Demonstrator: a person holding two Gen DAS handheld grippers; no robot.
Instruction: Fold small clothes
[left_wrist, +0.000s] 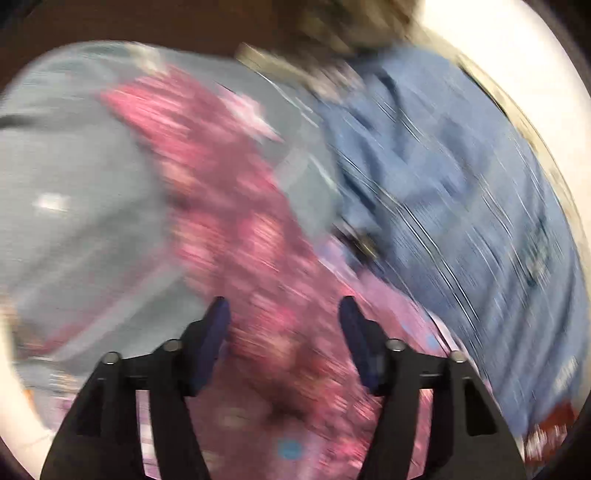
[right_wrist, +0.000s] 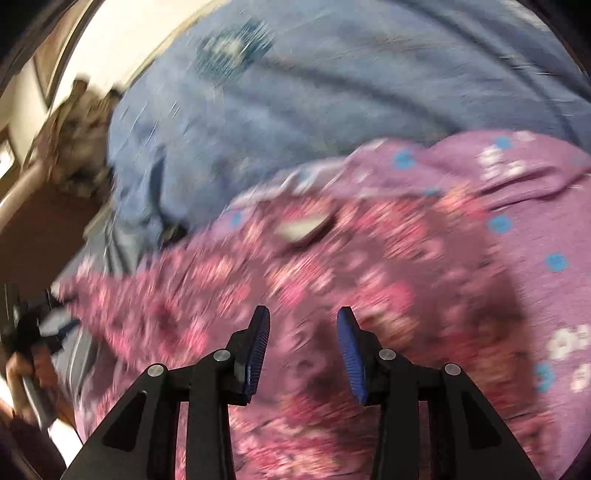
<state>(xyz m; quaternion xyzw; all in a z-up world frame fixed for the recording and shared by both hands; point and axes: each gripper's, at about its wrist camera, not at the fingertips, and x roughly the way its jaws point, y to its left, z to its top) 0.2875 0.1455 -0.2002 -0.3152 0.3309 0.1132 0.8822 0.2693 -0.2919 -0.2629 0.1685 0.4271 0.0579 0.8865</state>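
A blue bedsheet (right_wrist: 332, 81) is filling the 12 o'clock half of the right wrist view. A purple dotted cloth (right_wrist: 535, 229) is lying over it toward 3 o'clock. On that, a pink floral garment (right_wrist: 258, 288) is spreading from centre toward 8 o'clock, blurred. The right gripper (right_wrist: 303, 325) is hovering over it, jaws apart and empty. The left gripper (left_wrist: 284, 314) is gaping wide, also empty, above the same garment.

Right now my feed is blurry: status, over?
Left gripper open, empty. Right gripper open, empty. Pink floral garment unfolded beneath both. Blue garment bunched beside it.
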